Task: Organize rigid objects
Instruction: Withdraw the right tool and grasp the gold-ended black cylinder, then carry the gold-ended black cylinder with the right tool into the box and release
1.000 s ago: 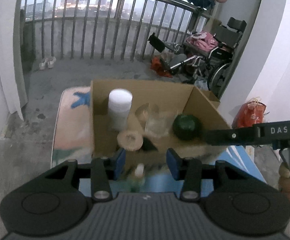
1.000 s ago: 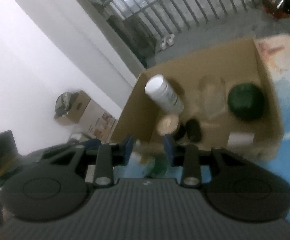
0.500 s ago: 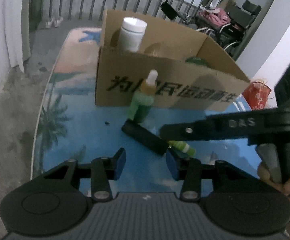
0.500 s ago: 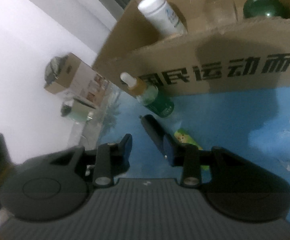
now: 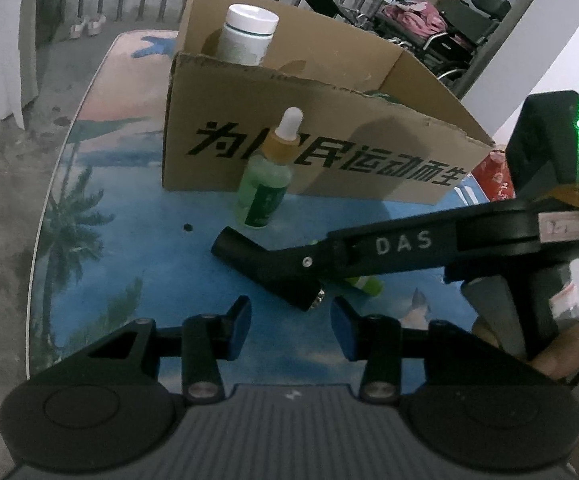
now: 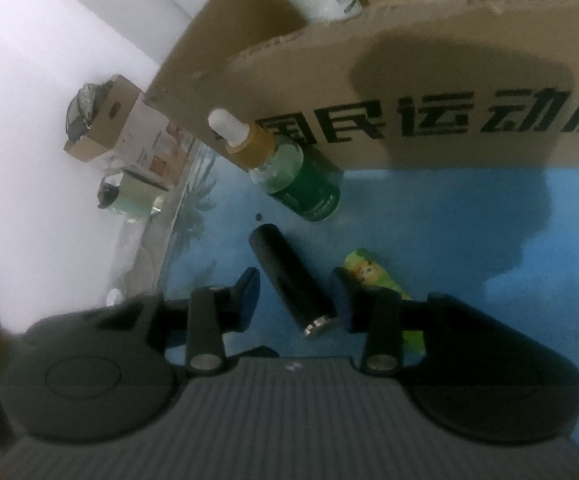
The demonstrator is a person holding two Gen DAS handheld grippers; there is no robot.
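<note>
A black cylinder (image 5: 263, 266) lies on the blue table (image 5: 129, 264); in the right wrist view it (image 6: 289, 280) lies between the open fingers of my right gripper (image 6: 295, 300), its metal end nearest. A small green tube (image 6: 373, 278) lies just right of it. A green dropper bottle (image 5: 267, 184) stands upright against the cardboard box (image 5: 321, 152), also in the right wrist view (image 6: 289, 172). A white bottle (image 5: 247, 36) stands inside the box. My left gripper (image 5: 289, 322) is open and empty, just short of the cylinder.
The right gripper's body (image 5: 449, 248) reaches in from the right across the left wrist view. The table's left edge (image 5: 45, 208) drops to a concrete floor. A wheelchair (image 5: 441, 36) and railing stand behind the box. A small carton (image 6: 105, 120) sits off-table at left.
Both grippers dropped from above the box to table level in front of it. My right gripper moved forward until its open fingers straddle the black cylinder.
</note>
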